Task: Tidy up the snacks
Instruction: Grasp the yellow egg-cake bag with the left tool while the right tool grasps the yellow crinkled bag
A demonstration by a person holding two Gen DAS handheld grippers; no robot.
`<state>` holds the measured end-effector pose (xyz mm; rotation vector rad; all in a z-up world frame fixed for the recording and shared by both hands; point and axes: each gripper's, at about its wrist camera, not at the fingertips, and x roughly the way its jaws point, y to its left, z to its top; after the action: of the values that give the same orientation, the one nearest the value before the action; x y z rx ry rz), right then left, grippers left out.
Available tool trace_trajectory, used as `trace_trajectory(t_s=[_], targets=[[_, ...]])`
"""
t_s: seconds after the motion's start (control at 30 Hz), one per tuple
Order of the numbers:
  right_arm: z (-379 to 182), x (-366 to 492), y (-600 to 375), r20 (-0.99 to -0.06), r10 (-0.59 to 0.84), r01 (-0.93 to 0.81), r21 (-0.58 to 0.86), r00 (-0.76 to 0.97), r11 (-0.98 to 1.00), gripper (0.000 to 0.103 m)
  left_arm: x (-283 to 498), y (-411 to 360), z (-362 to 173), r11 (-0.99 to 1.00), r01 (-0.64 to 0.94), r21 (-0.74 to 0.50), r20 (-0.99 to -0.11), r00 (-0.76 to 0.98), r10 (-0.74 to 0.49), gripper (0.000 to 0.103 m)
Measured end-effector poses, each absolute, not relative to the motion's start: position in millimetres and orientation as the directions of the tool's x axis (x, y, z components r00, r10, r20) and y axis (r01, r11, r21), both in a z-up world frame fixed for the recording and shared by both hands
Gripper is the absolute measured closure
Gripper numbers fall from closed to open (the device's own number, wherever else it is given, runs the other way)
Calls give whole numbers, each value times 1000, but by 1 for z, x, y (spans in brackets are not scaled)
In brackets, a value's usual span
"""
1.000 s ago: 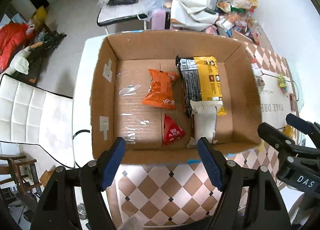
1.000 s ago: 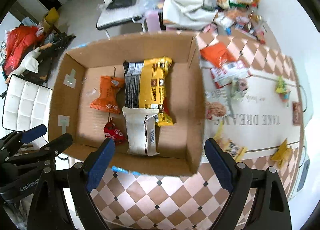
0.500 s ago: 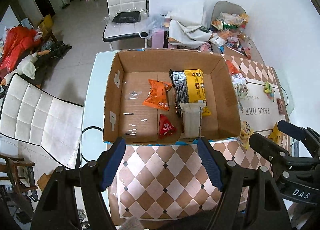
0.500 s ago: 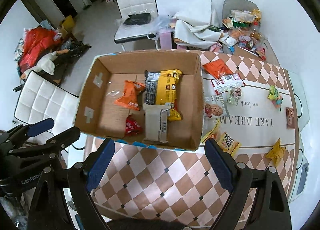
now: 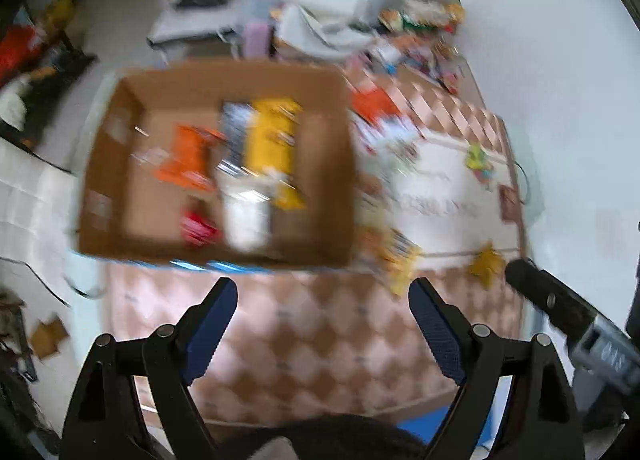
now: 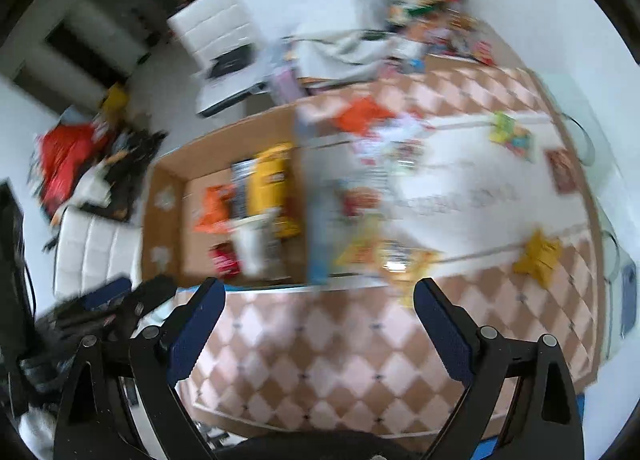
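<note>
Both views are blurred by motion. A cardboard box (image 5: 328, 163) (image 6: 168, 219) on the table holds an orange packet (image 5: 184, 159), a yellow and black bag (image 5: 272, 135), a white packet (image 5: 244, 219) and a small red packet (image 5: 196, 225). Loose snacks lie right of the box: an orange packet (image 6: 364, 115), a yellow packet (image 6: 536, 256) and several others. My left gripper (image 5: 322, 324) hangs above the checked cloth, its jaws opening with nothing between them. My right gripper (image 6: 318, 324) does the same, also empty, high over the table's front part.
The checked tablecloth (image 6: 340, 360) covers the table, with a white mat (image 6: 460, 195) under the loose snacks. White chairs (image 6: 92, 252) stand at the left and behind. A cluttered chair with snack bags (image 5: 420, 15) is at the back. A phone (image 6: 628, 300) lies at the right edge.
Both grippers have drawn back from the box and risen, swinging right, so more table and loose snacks show. Both pairs of jaws stand wider than before. The box contents are unchanged.
</note>
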<state>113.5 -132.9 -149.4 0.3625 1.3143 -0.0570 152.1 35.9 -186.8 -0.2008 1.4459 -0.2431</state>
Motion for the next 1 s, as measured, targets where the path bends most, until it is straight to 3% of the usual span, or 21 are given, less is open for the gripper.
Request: trace_trajectory(t_s=[0.13, 0.27, 0.5, 0.9, 0.97, 1.0], targets=[[-178, 102, -229, -969, 100, 416, 188, 224, 890, 6, 150, -20, -238, 953, -20, -303, -953, -16, -303, 16], [-215, 89, -309, -983, 72, 538, 154, 171, 829, 6, 148, -56, -293, 926, -187, -329, -928, -116, -353, 16], [-291, 80, -402, -995, 77, 627, 104, 70, 772, 6, 162, -100, -334, 915, -313, -255, -951, -90, -295, 16], [-391, 98, -441, -971, 239, 687, 165, -14, 708, 6, 183, -109, -396, 869, -484, -108, -967, -152, -205, 16], [-399, 105, -435, -969, 245, 679, 161, -29, 717, 6, 186, -109, -401, 870, -484, -91, -970, -153, -187, 27], [-402, 108, -432, -967, 251, 678, 160, -37, 718, 6, 187, -108, -403, 873, -481, -81, -972, -158, -177, 27]])
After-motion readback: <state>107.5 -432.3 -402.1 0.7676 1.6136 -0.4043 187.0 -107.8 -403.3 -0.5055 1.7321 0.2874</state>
